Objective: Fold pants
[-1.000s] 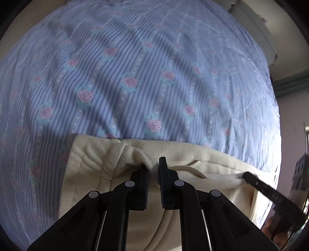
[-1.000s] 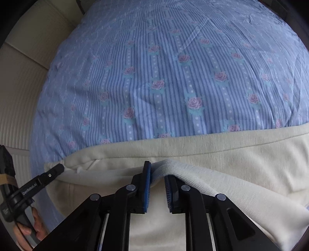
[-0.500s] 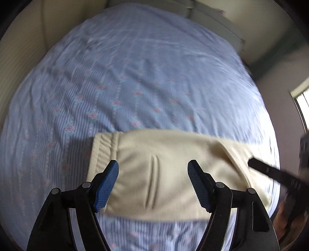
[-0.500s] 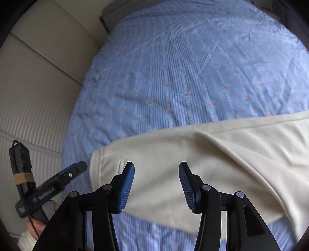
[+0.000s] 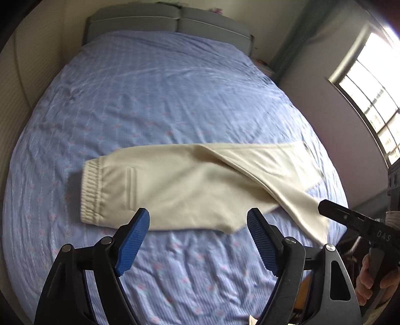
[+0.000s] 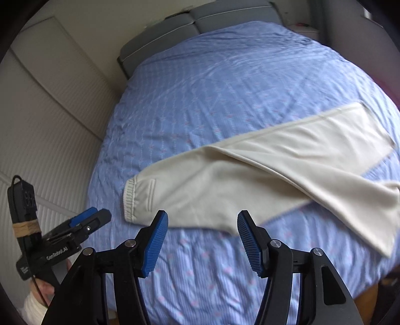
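Your left gripper point(image 5: 198, 223) stood wide open with nothing between its blue pads point(image 5: 132, 243), held above the bed point(image 5: 155, 105) and clear of the cloth. Your right gripper point(image 6: 202, 226) was spread just as wide and empty too, its ribbed pads point(image 6: 155, 243) hanging over bare sheet. In the left wrist view your right gripper showed at the far right edge, gripped in your right hand point(image 5: 375, 282); in the right wrist view the left gripper sat low at the left, with your left hand point(image 6: 46, 290) under it.

Just ahead of both grippers lay a strip of the blue striped, rose-patterned bedsheet point(image 5: 200, 270), wrinkled and uncovered. Beyond that strip the cream pants point(image 5: 190, 187) lay flat across the bed, running left to right in front of you. Their elastic waistband point(image 5: 91, 192) was ahead and to the left of the left gripper, with a slit pocket point(image 5: 131, 187) just beside it. The two legs point(image 6: 312, 152) stretched away to the right, one lying over the other and splaying apart toward their ends, the nearer one reaching the right edge of the bed.

Farther on, open sheet ran up to a grey padded headboard point(image 5: 170, 20). A bright window point(image 5: 375, 92) stood far to the right, and a pale ribbed wall panel point(image 6: 50, 140) far to the left.
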`<state>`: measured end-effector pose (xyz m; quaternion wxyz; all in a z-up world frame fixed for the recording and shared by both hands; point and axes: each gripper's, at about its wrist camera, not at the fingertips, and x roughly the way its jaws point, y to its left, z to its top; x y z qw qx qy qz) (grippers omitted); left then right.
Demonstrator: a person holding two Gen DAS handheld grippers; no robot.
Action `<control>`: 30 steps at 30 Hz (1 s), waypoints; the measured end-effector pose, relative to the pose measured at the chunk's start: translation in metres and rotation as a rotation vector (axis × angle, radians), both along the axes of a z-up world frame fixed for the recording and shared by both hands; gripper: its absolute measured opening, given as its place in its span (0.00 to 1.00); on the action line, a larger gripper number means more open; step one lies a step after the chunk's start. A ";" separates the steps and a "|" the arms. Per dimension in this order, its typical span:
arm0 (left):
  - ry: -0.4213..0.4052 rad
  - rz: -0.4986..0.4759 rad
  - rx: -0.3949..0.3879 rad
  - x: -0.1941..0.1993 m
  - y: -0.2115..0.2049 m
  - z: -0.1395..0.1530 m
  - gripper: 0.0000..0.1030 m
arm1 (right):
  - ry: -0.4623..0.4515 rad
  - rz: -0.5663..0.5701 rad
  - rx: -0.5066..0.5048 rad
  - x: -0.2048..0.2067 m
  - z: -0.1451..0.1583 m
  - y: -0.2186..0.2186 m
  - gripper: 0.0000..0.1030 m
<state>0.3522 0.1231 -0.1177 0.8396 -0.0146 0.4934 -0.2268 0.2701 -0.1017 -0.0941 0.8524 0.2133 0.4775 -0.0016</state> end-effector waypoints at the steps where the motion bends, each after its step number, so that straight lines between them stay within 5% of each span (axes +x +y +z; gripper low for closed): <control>1: -0.002 -0.018 0.004 -0.009 -0.009 0.001 0.78 | 0.006 -0.013 -0.002 -0.013 -0.001 -0.007 0.58; 10: 0.042 -0.147 0.022 -0.078 -0.108 -0.012 0.80 | 0.052 -0.165 0.037 -0.108 -0.020 -0.100 0.58; 18: 0.091 -0.103 0.023 -0.128 -0.207 -0.038 0.80 | 0.088 -0.170 0.051 -0.168 -0.036 -0.214 0.58; 30: 0.127 -0.085 0.072 -0.125 -0.292 -0.065 0.80 | 0.150 -0.344 0.175 -0.196 -0.089 -0.306 0.58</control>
